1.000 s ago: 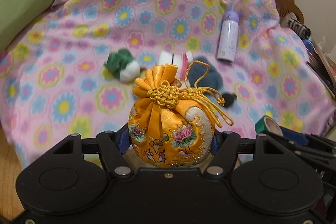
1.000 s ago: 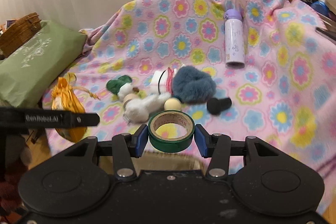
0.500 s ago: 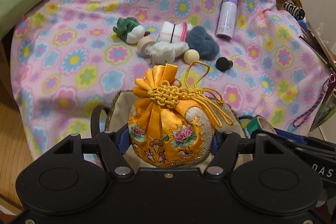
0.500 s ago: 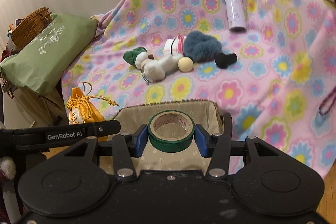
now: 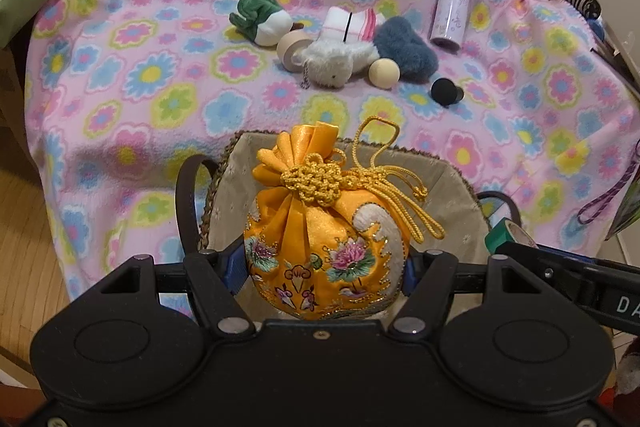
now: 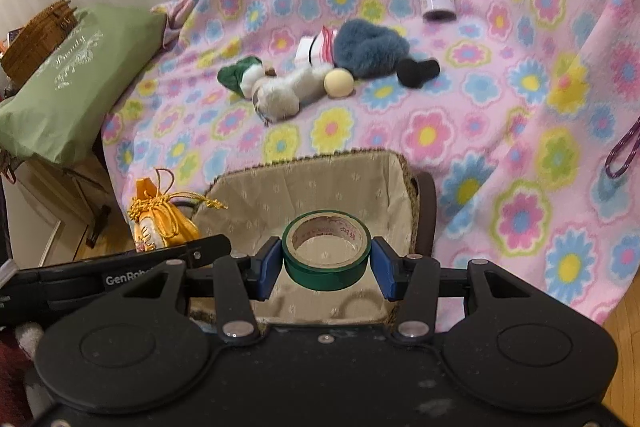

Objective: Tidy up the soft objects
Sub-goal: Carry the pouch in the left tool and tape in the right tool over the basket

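A bed or sofa draped in a flowered blanket [image 5: 168, 99] filled the scene, with a pale wall behind it and wood floor at the near left.

Nearest, a fabric-lined basket [image 6: 320, 183] stood against the near edge of the blanket, its opening turned up, so it was judged to be the collecting place. Its lining showed bare where it could be seen.

The left gripper [image 5: 326, 267] was held over the basket with its fingers clamped on the lower sides of the pouch [image 5: 320, 247]. The pouch was gripped at its fullest part and kept upright, its knotted cord [image 5: 316, 181] hanging to the right, probably so the cord would fall in with it. The right gripper [image 6: 326, 263] was held over the basket too, its pads pressed on opposite sides of the tape [image 6: 326, 251], whose hole faced up. Both loads seemed poised for release. The tape is a hard roll, so whether it belonged with the soft things could not be told.

Further off, mid-blanket, the remaining things lay in a loose cluster: a white plush [image 5: 332, 61], a green-and-white toy [image 5: 260, 19], a folded cloth [image 5: 348, 23], a blue fluffy piece [image 5: 404, 45], a wooden ball [image 5: 384, 71], a pale reel [image 5: 290, 45] and a black knob [image 5: 446, 91]. Soft and hard items touched one another there, so sorting was judged far from finished.

Beyond these a lilac bottle [image 5: 452, 9] lay to the right, and a green cushion [image 6: 68, 83] sat at the far left, with a wicker basket [image 6: 36, 35] behind it.
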`<state>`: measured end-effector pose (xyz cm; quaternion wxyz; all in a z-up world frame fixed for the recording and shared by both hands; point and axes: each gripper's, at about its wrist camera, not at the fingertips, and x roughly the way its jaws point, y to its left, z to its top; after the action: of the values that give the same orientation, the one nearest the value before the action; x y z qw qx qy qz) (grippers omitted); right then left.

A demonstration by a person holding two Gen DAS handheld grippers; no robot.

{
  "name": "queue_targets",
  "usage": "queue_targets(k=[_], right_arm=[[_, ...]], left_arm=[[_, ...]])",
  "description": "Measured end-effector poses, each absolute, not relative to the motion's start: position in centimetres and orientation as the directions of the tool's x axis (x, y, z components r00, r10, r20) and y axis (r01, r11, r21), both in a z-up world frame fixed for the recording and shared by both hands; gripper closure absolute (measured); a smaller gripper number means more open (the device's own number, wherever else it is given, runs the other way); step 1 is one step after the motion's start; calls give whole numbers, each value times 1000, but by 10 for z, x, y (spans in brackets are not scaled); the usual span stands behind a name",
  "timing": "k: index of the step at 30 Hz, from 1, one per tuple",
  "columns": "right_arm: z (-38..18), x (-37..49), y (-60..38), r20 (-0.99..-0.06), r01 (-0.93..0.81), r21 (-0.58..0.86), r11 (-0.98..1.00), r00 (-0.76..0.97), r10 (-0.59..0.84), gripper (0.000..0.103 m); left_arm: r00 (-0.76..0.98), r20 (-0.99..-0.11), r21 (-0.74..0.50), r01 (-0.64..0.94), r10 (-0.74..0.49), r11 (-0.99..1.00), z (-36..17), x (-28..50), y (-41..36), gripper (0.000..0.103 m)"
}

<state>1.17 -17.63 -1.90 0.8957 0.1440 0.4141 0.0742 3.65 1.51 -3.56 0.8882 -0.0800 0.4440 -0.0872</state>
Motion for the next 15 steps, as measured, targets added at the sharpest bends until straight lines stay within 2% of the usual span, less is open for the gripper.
queue_targets(k=[15], right_arm=[[-30,19,-178,-762,22,344,939,590,265,55]], left_arm=[[539,-811,-239,50,-227,970,-51,41,19,39]])
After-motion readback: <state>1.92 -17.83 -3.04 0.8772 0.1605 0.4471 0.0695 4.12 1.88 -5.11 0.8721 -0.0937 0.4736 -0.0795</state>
